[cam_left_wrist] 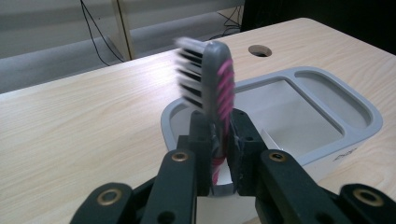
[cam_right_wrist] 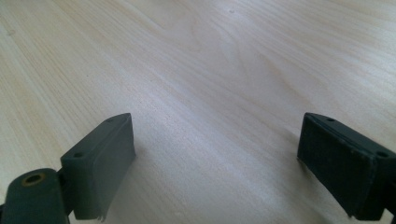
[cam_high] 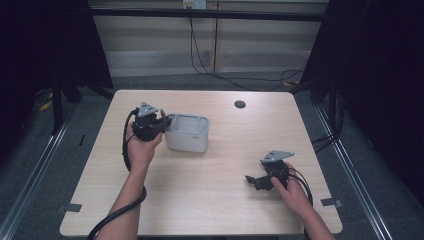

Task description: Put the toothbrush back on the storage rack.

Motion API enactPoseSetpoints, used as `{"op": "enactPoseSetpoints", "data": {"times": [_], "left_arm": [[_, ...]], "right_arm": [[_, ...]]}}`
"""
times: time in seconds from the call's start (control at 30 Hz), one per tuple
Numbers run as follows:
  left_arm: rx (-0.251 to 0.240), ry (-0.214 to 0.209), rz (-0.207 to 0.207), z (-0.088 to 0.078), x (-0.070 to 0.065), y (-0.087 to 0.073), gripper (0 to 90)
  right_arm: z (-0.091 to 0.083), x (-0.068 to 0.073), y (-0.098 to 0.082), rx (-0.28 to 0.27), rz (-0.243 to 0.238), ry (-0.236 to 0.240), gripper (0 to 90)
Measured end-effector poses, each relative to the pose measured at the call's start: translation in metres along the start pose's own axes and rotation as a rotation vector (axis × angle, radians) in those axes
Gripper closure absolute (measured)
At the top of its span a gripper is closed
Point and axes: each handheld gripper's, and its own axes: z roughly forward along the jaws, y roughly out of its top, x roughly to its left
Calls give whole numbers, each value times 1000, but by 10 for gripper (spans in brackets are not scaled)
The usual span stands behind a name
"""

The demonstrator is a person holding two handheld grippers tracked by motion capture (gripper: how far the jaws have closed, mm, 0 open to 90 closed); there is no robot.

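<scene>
A grey toothbrush (cam_left_wrist: 215,79) with pink stripes and black-and-white bristles stands upright between the jaws of my left gripper (cam_left_wrist: 219,135), which is shut on its neck. The brush head rises above the near end of a white tub with a grey rim (cam_left_wrist: 327,93). From above, my left gripper (cam_high: 161,122) sits at the left end of the tub (cam_high: 187,134). My right gripper (cam_high: 252,181) rests low over the table at the front right, jaws wide apart in the right gripper view (cam_right_wrist: 217,154) with only bare wood between them.
The light wooden table (cam_high: 210,200) has a round cable hole (cam_high: 240,104) at its far side. Cables run over the floor behind the table. Dark curtains hang at both sides.
</scene>
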Motion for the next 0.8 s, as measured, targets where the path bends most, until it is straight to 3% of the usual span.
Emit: {"op": "enactPoseSetpoints", "data": {"times": [0.8], "left_arm": [[-12, 10, -5, -4, 1, -1, 744]], "right_arm": [[0, 0, 0, 0, 0, 0, 105]]}}
